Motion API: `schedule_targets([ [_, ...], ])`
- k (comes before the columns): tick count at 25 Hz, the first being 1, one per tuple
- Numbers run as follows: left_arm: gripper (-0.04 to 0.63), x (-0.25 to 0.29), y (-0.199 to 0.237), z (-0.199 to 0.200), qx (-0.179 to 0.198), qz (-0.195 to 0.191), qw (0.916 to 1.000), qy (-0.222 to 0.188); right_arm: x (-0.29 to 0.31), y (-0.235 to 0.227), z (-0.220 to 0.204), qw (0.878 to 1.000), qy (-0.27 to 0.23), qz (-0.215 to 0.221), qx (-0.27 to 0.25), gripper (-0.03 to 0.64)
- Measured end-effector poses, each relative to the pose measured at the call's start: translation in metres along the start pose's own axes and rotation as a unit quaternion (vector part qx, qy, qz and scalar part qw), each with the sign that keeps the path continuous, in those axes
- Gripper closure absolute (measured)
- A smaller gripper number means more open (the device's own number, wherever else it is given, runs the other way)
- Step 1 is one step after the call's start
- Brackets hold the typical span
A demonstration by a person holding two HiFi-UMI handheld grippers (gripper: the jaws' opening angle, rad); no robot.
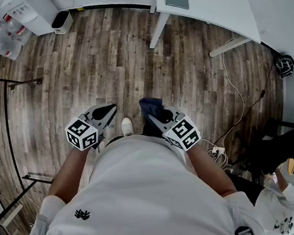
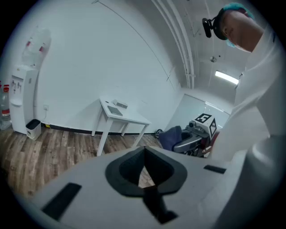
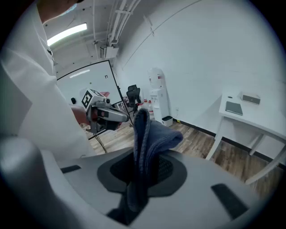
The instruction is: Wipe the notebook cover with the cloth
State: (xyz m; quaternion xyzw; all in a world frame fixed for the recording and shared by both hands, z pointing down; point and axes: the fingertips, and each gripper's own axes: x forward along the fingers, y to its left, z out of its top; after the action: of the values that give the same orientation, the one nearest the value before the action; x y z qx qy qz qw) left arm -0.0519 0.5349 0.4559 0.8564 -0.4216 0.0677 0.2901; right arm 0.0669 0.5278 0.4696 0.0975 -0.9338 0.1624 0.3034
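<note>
Soft, even indoor light fills the room from ceiling strip lamps [image 3: 67,33], which glow bright without flare. Shadows on the wood floor [image 1: 117,56] are faint. Every view bows at its edges. Both gripper views darken at the corners, and the near cloth [image 3: 145,134] looks slightly soft.

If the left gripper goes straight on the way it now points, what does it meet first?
Likely the white table that carries the notebook; only wood floor shows before it. The left gripper is shut and empty. Depth is uncertain.
</note>
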Motion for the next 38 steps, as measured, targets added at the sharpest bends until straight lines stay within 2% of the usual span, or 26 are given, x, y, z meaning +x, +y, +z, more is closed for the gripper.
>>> schedule_targets([
  [5, 0.589, 0.007, 0.006, 0.006, -0.001, -0.004, 0.9999, -0.01, 0.002, -0.011, 0.0, 1.0, -0.005, -0.017, 0.019, 0.561],
  [11, 0.59, 0.042, 0.019, 0.022, 0.045, -0.011, 0.9988, 0.019, 0.014, -0.058, 0.008, 0.999, -0.007, -0.019, 0.033, 0.561],
  [15, 0.59, 0.068, 0.041, 0.048, 0.049, -0.002, 0.9984, 0.028, 0.023, -0.1, 0.024, 0.999, -0.018, -0.009, 0.039, 0.561],
  [22, 0.591, 0.134, 0.067, 0.105, 0.096, 0.006, 0.9939, 0.053, 0.018, -0.186, 0.043, 0.997, -0.045, -0.011, 0.059, 0.561],
  [26, 0.59, 0.172, 0.072, 0.126, 0.1, -0.018, 0.9928, 0.063, 0.013, -0.228, 0.038, 0.995, -0.047, -0.027, 0.086, 0.561],
  [30, 0.59, 0.197, 0.076, 0.132, 0.121, -0.046, 0.9878, 0.086, 0.005, -0.254, 0.031, 0.989, -0.06, -0.05, 0.126, 0.561],
  [34, 0.589, 0.225, 0.1, 0.157, 0.105, -0.049, 0.9909, 0.068, 0.003, -0.289, 0.029, 0.982, -0.057, -0.076, 0.164, 0.561],
  [38, 0.589, 0.261, 0.129, 0.179, 0.108, -0.069, 0.99, 0.06, 0.008, -0.325, 0.044, 0.979, -0.056, -0.092, 0.172, 0.56],
])
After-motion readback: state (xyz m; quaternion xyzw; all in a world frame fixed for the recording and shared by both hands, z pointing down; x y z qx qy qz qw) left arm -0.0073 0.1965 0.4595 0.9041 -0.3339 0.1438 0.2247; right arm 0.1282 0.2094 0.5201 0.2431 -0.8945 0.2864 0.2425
